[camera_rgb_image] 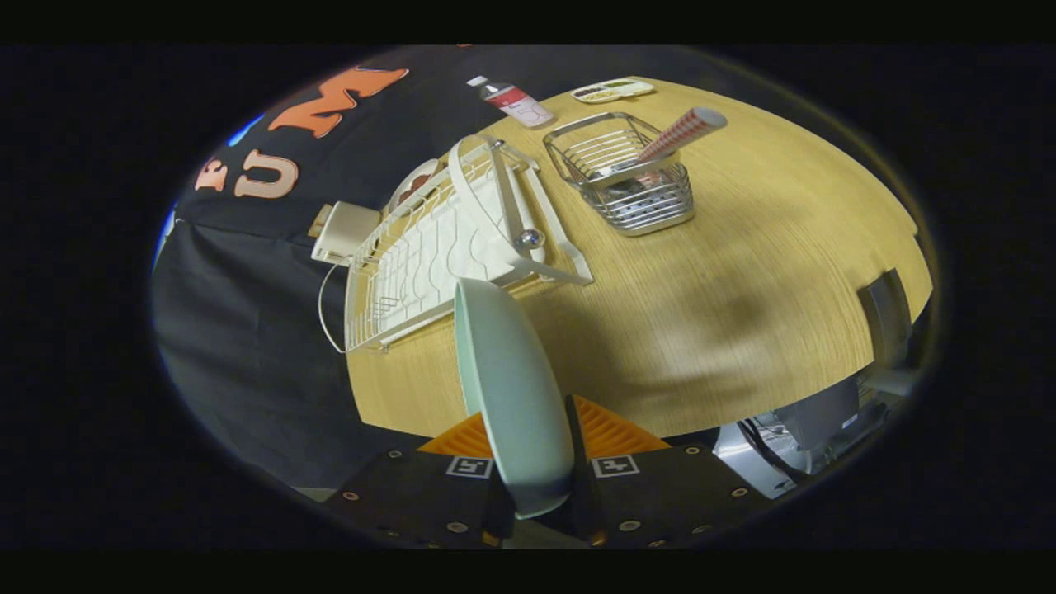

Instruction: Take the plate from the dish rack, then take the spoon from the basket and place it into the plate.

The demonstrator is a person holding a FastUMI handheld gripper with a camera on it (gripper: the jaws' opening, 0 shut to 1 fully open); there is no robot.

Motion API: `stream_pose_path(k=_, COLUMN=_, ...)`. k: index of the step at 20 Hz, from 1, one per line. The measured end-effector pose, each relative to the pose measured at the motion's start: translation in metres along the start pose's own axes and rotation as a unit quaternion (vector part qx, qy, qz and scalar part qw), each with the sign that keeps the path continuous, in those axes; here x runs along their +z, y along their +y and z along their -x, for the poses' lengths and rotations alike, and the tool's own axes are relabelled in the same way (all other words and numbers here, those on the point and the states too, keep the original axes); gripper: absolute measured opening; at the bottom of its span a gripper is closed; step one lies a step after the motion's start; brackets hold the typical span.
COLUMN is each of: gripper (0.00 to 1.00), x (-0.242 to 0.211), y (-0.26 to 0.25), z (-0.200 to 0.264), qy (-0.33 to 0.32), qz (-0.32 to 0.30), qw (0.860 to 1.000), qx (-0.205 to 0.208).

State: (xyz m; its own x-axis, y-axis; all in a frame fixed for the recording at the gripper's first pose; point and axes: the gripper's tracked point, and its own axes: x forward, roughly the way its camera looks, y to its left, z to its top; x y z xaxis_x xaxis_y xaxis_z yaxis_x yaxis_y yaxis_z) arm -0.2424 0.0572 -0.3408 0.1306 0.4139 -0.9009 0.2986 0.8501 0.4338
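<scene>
**Operator:** What is your gripper holding?

**Guide:** Your gripper (528, 450) is closed on the pale green plate (511, 388). Both fingers (615, 433) press on it, one against each face, and the plate stands on edge between them, its rim pointing forward over the wooden table (742, 305).

**Operator:** What lies just ahead of the plate?

**Guide:** Just beyond the plate's far rim you see the white dish rack (437, 247), resting on the table near the edge by the booth wall. A small chrome ball (529, 239) sits at its near corner. A cream-coloured box (342, 231) is beside the rack on the wall side.

**Operator:** Where is the spoon?

**Guide:** Look farther ahead, to the other side of the rack. The wire basket (627, 173) stands well apart from your fingers. The spoon (676, 136) leans in it, its patterned handle sticking up and out over the rim. Beyond the basket you find a bottle (513, 101) lying on its side and a flat tray (612, 89) at the far edge of the table.
</scene>
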Motion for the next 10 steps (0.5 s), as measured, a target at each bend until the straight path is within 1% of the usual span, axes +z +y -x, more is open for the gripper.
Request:
stream_pose_path(k=4, gripper=0.29, x=-0.007, y=-0.001, z=-0.012, qy=0.008, qz=0.004, qw=1.0, qx=-0.002)
stream_pose_path(k=7, gripper=0.3, x=-0.01, y=0.003, z=-0.018, qy=0.013, qz=0.003, qw=1.0, qx=0.008)
stream_pose_path(k=8, gripper=0.3, x=-0.009, y=0.002, z=-0.02, qy=0.012, qz=0.005, qw=1.0, qx=0.006)
stream_pose_path(k=10, gripper=0.33, x=-0.006, y=-0.005, z=-0.022, qy=0.007, qz=0.007, qw=1.0, qx=-0.009)
